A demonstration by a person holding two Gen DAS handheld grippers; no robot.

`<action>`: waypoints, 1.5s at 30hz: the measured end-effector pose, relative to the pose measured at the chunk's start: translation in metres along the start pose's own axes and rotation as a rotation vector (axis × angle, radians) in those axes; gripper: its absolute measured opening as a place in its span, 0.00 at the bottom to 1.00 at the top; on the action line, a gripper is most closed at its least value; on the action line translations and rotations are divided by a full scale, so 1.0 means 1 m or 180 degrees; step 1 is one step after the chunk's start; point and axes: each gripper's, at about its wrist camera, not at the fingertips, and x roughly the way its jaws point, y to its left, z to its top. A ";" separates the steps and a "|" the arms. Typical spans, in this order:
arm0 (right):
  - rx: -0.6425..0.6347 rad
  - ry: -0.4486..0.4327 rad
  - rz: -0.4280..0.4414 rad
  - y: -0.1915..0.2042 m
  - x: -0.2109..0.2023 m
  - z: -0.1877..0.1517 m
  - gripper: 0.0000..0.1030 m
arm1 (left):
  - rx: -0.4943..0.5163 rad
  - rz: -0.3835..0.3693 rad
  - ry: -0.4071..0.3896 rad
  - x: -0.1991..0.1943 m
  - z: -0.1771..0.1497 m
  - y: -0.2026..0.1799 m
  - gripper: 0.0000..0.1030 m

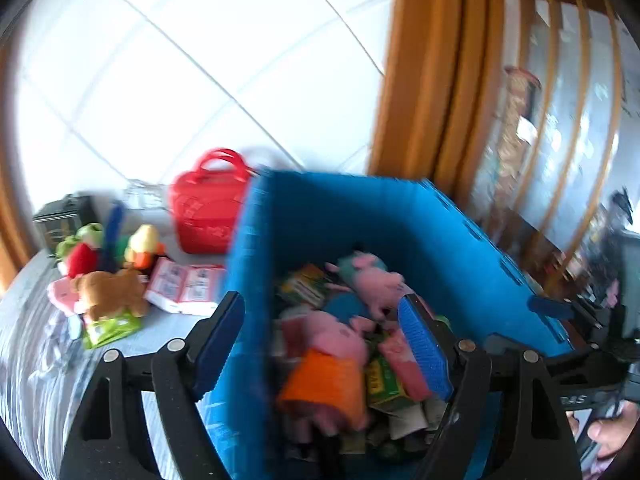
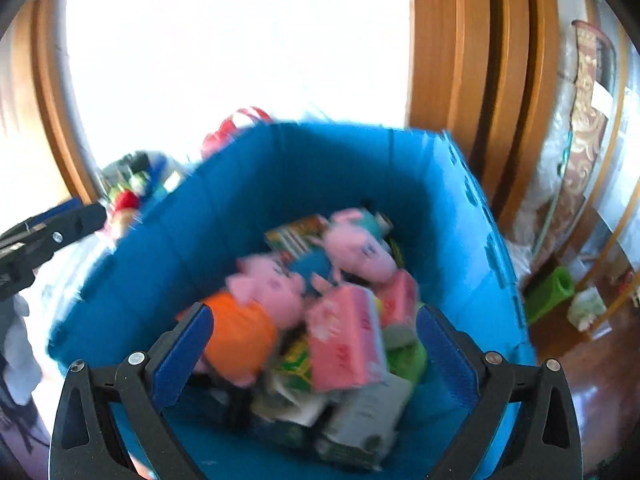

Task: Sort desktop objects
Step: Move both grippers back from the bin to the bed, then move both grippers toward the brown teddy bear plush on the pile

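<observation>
- Blue corrugated plastic makes up the bin [image 1: 320, 216] in front of you, and both your grippers hang over its open top
- Your left gripper [image 1: 322, 340] has its jaws spread wide with nothing between the pads; its left finger [image 1: 218, 344] sits outside the bin's near wall, its right finger [image 1: 424, 348] over the contents
- Your right gripper [image 2: 312, 344] stands at its widest, empty too, both blue pads [image 2: 180, 356] above the pile in the bin
- Inside the bin lies a pink plush pig in an orange dress [image 2: 256, 304], with a second pink plush pig [image 2: 360, 252] further back, near the far wall
- A pink packet [image 2: 348, 344] lies just beside the orange-dressed pig, resting on green and yellow boxes [image 1: 384, 380] and a grey carton [image 2: 364, 420]
- Still out on the pale tabletop [image 1: 36, 344], left of the bin, you have a cluster of soft toys: a brown plush [image 1: 108, 292], a red and green one [image 1: 80, 252] and a yellow duck-like one [image 1: 144, 244]
- A white and red box [image 1: 184, 288] lies flat between that cluster and the bin
- A red handbag [image 1: 208, 208] stands upright behind it, close against the bin's far corner
- The frames are blurred, so the print on the packets cannot be read
</observation>
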 end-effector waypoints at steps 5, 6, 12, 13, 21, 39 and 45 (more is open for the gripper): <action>-0.0043 -0.0359 0.0204 0.048 -0.017 -0.006 1.00 | -0.0195 0.0191 -0.0163 -0.034 -0.017 0.050 0.77; -0.0060 -0.0417 0.0237 0.057 -0.018 -0.007 1.00 | -0.0230 0.0233 -0.0185 -0.039 -0.022 0.062 0.77; -0.0031 -0.0800 0.0476 0.124 -0.027 -0.005 1.00 | -0.0312 0.0771 -0.0347 -0.081 -0.056 0.141 0.77; -0.0029 -0.0832 0.0522 0.136 -0.027 -0.005 1.00 | -0.0353 0.0816 -0.0333 -0.086 -0.062 0.155 0.77; 0.0004 -0.1064 0.0724 0.273 -0.012 -0.006 1.00 | -0.0651 0.1016 -0.0042 -0.115 -0.110 0.306 0.77; -0.0139 0.0211 0.0480 0.381 0.145 -0.020 1.00 | -0.0844 0.1062 0.0497 -0.062 -0.140 0.441 0.77; -0.0067 0.0380 0.0505 0.364 0.205 -0.020 1.00 | -0.0773 0.1142 0.0643 -0.016 -0.124 0.437 0.77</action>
